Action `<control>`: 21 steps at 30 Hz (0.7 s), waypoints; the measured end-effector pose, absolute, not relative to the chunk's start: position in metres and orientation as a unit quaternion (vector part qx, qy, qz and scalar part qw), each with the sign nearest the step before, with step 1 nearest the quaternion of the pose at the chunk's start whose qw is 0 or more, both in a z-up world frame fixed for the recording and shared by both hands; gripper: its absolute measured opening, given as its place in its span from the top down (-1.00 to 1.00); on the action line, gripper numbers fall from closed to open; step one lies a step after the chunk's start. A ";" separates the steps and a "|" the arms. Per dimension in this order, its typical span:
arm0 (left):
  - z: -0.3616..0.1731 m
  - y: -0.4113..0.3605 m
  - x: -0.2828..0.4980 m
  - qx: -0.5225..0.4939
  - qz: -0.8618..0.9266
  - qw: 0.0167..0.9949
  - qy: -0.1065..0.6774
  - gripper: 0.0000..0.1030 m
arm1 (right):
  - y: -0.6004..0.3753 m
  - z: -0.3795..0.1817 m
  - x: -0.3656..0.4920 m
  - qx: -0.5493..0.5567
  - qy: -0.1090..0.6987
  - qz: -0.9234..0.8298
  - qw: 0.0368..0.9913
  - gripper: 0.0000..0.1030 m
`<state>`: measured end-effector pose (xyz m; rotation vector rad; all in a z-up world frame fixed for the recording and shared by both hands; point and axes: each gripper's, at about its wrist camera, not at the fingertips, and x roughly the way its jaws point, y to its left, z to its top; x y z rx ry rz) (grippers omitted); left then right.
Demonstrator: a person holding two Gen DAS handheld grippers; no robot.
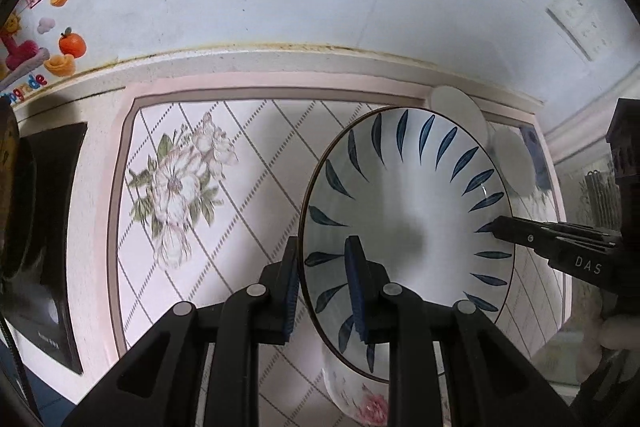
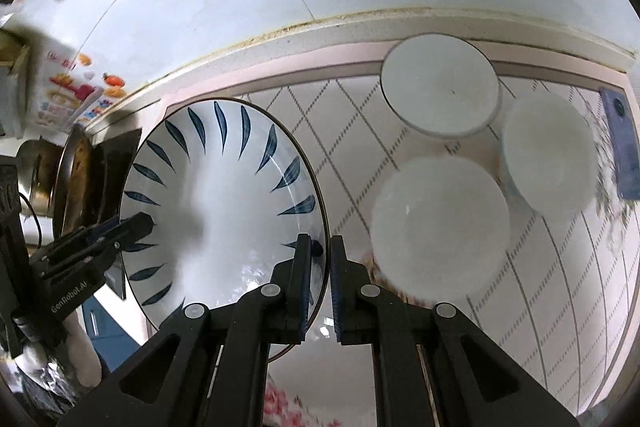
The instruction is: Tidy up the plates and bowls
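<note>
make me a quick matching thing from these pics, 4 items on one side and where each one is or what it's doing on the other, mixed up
Items
1. left gripper
2. right gripper
3. blue-leaf plate
4. three white bowls

States
A. held by both grippers above the table
B. clamps the plate's left rim
C. sitting on the table, right of the plate
D. clamps the plate's right rim

Pairs: 1-B, 2-D, 3-A, 4-C

The plate (image 1: 408, 211) is white with dark blue leaf strokes ringing its rim. The worktop (image 1: 240, 187) is pale with a brown diamond grid, a pink-and-green flower print and a pink border. Three bowls (image 2: 440, 227) are plain white; both tongs (image 1: 324, 287) are black with blue pads.
</note>
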<state>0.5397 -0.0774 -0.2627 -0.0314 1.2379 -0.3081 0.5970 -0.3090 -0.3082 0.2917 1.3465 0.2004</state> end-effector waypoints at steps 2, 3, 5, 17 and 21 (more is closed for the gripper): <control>-0.264 -0.079 0.526 -0.014 -0.148 0.801 0.580 0.63 | -0.315 -0.304 0.580 0.135 0.620 0.094 0.767 0.81; -0.264 -0.081 0.520 -0.013 -0.148 0.800 0.581 0.63 | -0.316 -0.303 0.570 0.135 0.621 0.095 0.767 0.81; -0.267 -0.084 0.506 -0.009 -0.150 0.798 0.584 0.63 | -0.321 -0.303 0.553 0.134 0.622 0.095 0.766 0.80; -0.329 -0.104 0.464 0.033 -0.153 0.766 0.624 0.63 | -0.336 -0.354 0.479 0.134 0.657 0.081 0.737 0.80; -0.342 -0.111 0.459 0.049 -0.151 0.761 0.629 0.63 | -0.338 -0.370 0.467 0.137 0.666 0.074 0.729 0.80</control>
